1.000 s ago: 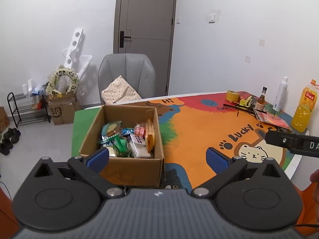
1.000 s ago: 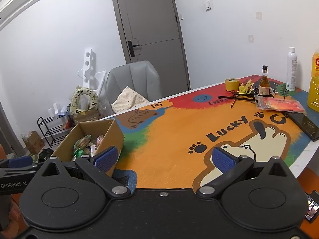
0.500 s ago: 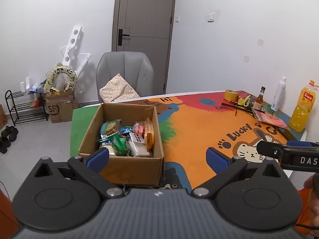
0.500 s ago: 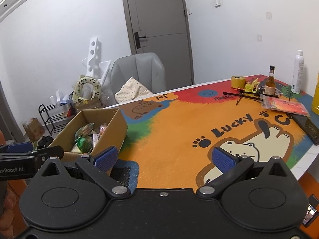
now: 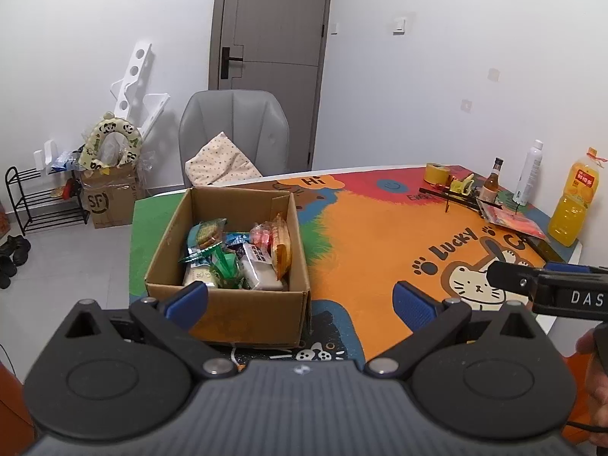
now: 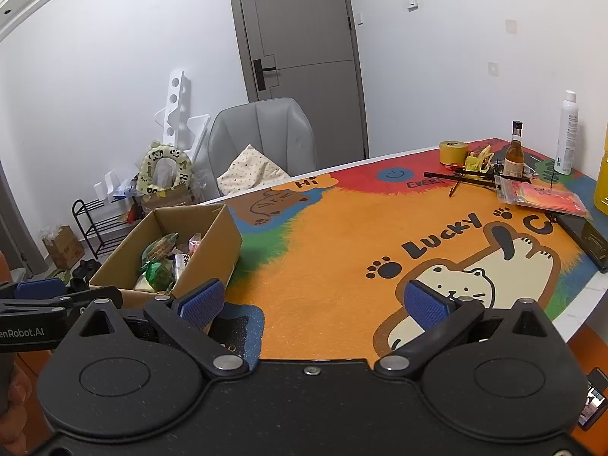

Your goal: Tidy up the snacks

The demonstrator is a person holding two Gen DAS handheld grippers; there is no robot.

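- On the floor at the far left, a black wire rack (image 5: 40,205) stands by the wall, with a taped carton (image 5: 110,199) marked "SF" beside it and a panda-print ring (image 5: 110,138) on top.
- A grey chair (image 5: 233,133) sits behind the worktop (image 5: 364,235) with a dotted cushion (image 5: 220,165) on its seat.
- The cardboard box (image 5: 235,304) rests on the left part of the worktop, flaps open, on the green and blue edge of the printed mat.
- The snacks (image 5: 239,254) all lie inside that box: a green packet, a white packet, a pink one and an orange one upright against the right wall.
- The left tool (image 5: 300,300) hangs just in front of the box, its 2 blue pads spread wide, gripping nothing.
- The right tool (image 6: 315,302) hovers over the orange middle of the mat near the cartoon cat, its pads likewise spread and empty.
- Far right on the worktop: a roll of yellow tape (image 5: 437,173), a small brown bottle (image 5: 492,182), a white spray can (image 5: 528,174), an orange drink bottle (image 5: 573,201) and a flat red packet (image 6: 547,199), all well apart from the box.
- A dark phone (image 6: 583,239) lies near the right edge.
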